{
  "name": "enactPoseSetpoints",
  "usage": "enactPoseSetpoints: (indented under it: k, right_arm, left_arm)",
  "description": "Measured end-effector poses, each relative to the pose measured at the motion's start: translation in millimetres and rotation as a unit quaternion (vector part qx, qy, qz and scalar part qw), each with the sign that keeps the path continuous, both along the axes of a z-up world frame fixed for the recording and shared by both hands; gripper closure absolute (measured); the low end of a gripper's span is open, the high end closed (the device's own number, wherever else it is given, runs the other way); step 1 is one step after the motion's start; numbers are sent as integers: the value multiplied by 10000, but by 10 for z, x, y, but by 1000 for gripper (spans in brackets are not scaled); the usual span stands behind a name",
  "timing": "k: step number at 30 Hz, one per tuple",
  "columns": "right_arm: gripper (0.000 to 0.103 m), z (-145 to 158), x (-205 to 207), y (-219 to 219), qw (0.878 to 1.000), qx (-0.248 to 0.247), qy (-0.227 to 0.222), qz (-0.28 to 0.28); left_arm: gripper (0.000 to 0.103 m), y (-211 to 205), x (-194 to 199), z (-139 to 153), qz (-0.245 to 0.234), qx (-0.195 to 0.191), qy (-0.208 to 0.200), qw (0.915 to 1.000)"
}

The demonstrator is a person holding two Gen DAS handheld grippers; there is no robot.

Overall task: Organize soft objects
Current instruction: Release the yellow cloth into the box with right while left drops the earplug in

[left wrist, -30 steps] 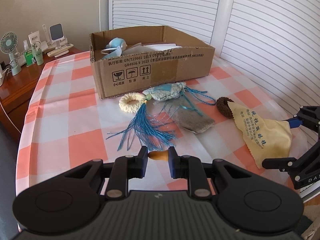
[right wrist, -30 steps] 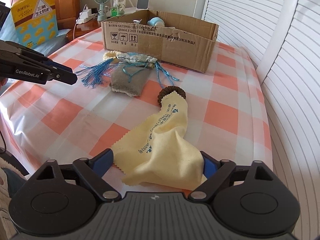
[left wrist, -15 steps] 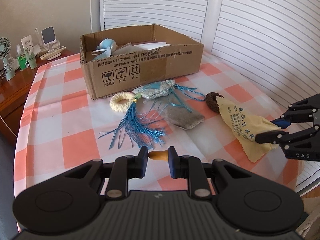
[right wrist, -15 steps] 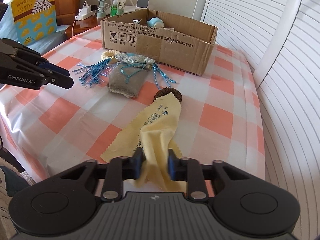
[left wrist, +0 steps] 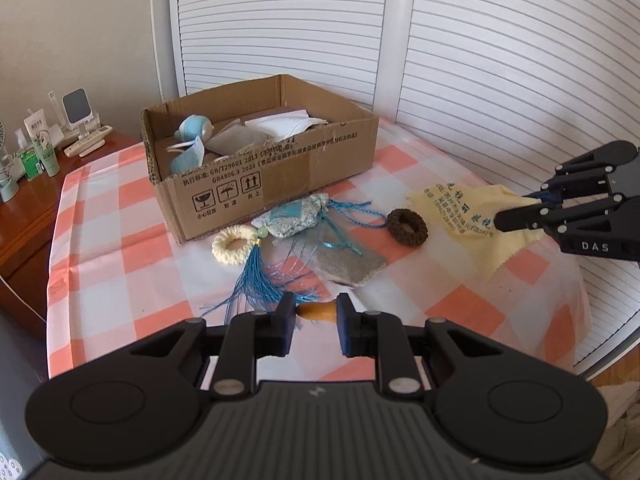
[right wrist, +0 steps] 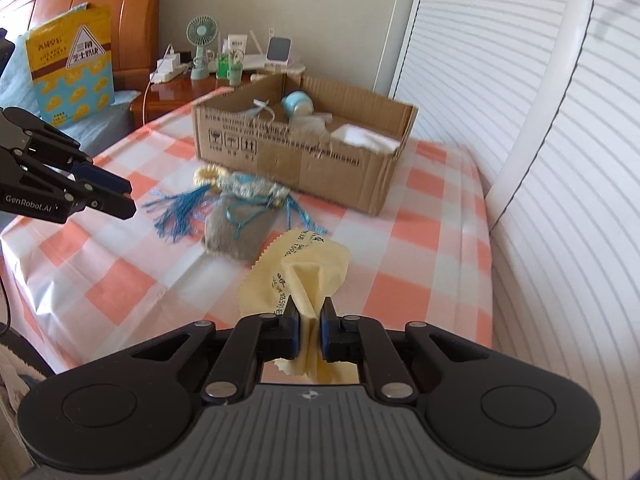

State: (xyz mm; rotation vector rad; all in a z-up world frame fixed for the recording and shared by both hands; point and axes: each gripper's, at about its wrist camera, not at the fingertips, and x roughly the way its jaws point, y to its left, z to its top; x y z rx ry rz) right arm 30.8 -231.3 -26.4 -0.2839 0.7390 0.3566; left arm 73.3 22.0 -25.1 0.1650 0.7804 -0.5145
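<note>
My left gripper [left wrist: 316, 309] is shut on a small orange-brown soft piece [left wrist: 320, 313], held above the checked tablecloth. The right gripper [right wrist: 309, 320] has its jaws closing, pads pressed on a bunched yellow cloth [right wrist: 310, 268] that hangs lifted off the table; the left wrist view shows this cloth [left wrist: 468, 216] too. In front of the open cardboard box [left wrist: 280, 178] lie a brown scrunchie [left wrist: 407, 227], a cream ring with a blue tassel [left wrist: 234, 242], a patterned sachet [left wrist: 296, 216] and a grey pouch [left wrist: 344, 266]. The box holds several pale items.
White louvred doors [left wrist: 500, 60] stand right behind the table. A wooden nightstand [left wrist: 24, 200] at the left carries a fan [right wrist: 202, 46], bottles and a charger. A yellow book [right wrist: 68, 64] leans on the bed. The table's right edge [left wrist: 584, 292] is close to the right gripper.
The right gripper went from open around the yellow cloth to pinching it, then rose with it, uncovering the brown scrunchie. The left gripper rose a little, still holding the orange piece.
</note>
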Motion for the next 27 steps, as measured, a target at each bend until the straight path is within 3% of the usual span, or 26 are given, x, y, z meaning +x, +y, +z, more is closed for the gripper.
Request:
enactPoseSetpoints:
  k: [7,14,23,25,27]
  right_arm:
    - [91,338,299,12,9986,99,-492,148]
    - [91,587,942,27,9958,383,-826,37]
    - [91,527,1886,205,9944,838,-631,-77]
    - [83,457,2010,236,9944,903,-545,-83]
    - [47,390,2076,238,9940,989,-465,-97]
  left_arm:
    - [83,-43,199,276,-160,-25,-272,9995]
    - [83,-79,614,490,-143,-5,-582,9982]
    - [83,-161,1269,614,-77,142,-720,9973]
    - [83,-181,1411,627,-36,193,-752,9970]
    - [83,-193,1560,638,25,218,-757,9969]
